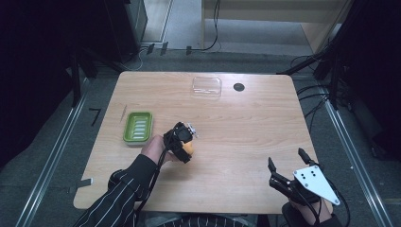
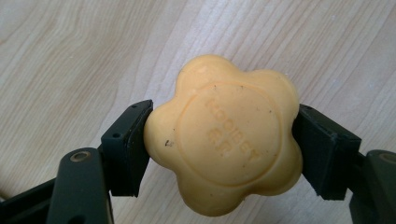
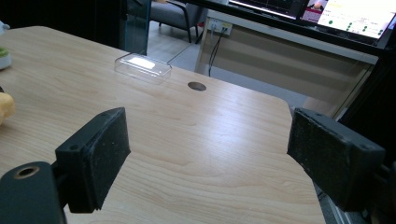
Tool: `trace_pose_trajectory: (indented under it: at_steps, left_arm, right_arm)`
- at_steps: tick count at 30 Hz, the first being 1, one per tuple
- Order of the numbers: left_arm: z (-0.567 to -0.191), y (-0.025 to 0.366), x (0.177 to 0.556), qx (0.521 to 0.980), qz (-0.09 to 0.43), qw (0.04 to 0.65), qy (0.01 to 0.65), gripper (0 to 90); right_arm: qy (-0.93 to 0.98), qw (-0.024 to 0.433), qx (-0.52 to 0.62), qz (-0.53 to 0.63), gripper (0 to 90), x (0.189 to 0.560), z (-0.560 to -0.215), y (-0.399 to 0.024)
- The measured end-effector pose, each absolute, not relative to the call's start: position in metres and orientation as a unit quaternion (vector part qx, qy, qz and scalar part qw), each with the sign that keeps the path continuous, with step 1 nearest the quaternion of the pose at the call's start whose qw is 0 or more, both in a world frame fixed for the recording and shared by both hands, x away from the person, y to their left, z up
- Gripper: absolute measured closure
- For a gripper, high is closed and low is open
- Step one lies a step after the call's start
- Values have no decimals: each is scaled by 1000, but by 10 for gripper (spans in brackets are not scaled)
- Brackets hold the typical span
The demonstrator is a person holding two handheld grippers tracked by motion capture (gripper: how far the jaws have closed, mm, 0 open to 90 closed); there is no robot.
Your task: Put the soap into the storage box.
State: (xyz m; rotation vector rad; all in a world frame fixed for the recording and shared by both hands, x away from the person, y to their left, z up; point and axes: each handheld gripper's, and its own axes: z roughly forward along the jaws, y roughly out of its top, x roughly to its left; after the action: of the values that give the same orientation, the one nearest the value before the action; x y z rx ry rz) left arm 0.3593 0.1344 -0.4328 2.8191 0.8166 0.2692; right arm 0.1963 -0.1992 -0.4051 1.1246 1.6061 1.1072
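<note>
Yellow-orange and flower-shaped, with faint stamped lettering and small dark specks, the soap [image 2: 224,135] is pinched by the left gripper [image 1: 185,144] above the desk [image 1: 236,123], towards its near left part. The right gripper [image 1: 286,161], spread wide, is held at the near right corner. Further off, a green dish [image 1: 137,126] is seen by the left edge and a clear lid [image 1: 206,86] at the far edge.

Bare worktop [image 1: 236,132] spreads wide across the middle. The green soap dish [image 1: 137,126] blocks the left side. The clear lid [image 1: 206,86] sits at the far edge.
</note>
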Motion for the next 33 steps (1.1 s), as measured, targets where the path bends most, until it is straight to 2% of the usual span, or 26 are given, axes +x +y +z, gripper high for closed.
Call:
trace_pose_trajectory:
  at_steps: [33]
  left_arm:
    - [-413, 175, 363, 925, 132, 129, 332, 276]
  right_arm:
    - [646, 428, 451, 443, 133, 197, -405, -199]
